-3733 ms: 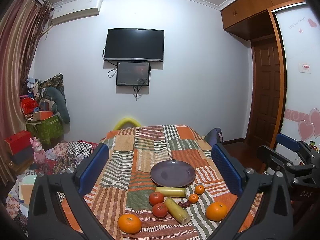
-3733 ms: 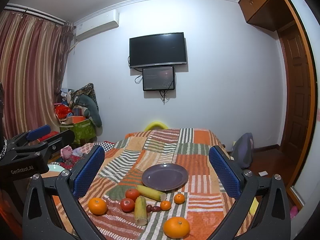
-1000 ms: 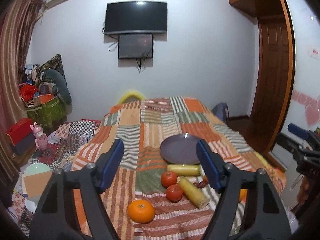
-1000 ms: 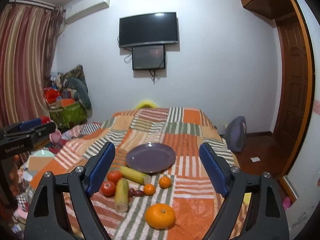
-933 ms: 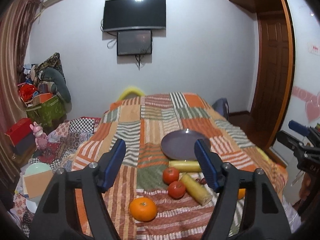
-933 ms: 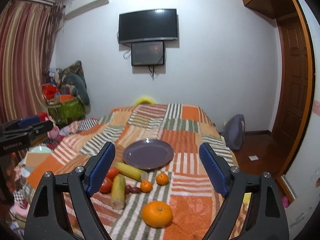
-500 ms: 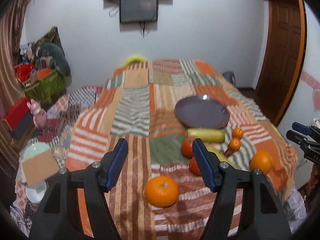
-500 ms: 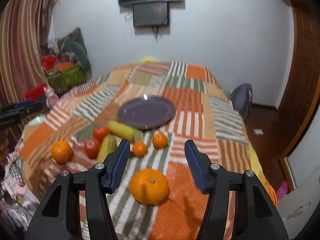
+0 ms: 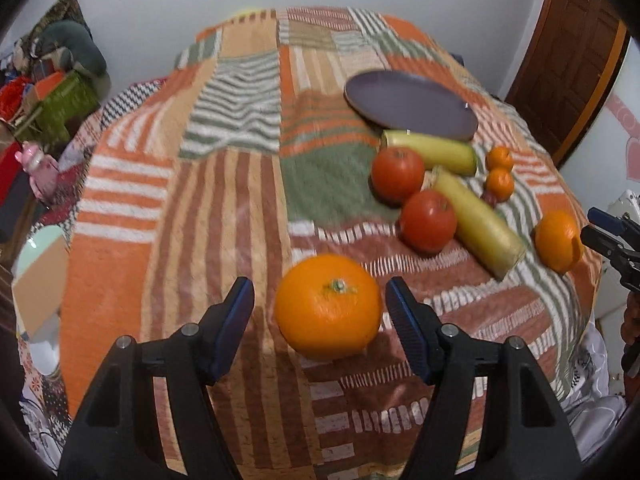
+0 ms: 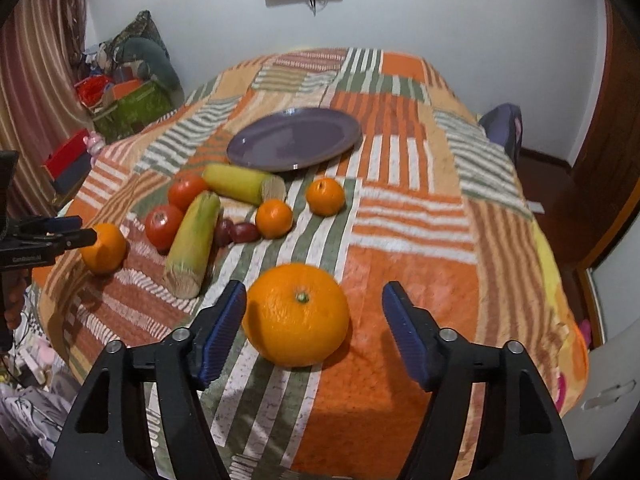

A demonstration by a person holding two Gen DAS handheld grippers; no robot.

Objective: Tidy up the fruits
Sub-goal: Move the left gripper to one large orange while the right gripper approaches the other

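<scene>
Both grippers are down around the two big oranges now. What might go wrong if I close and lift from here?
1. In the right gripper, the right orange sits against the left finger; closing may roll it.
2. The left orange lies nearer the left gripper's right finger; same risk.
3. The plate lies beyond corn and tomatoes; a low carry may knock them.

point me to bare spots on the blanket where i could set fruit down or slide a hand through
The purple round plate holds nothing. The striped patchwork blanket lies bare right of the two small mandarins, and also left of the two red tomatoes in the left wrist view. It is crowded just before the plate: two yellow corn cobs, tomatoes, dark grapes and mandarins sit close together.
</scene>
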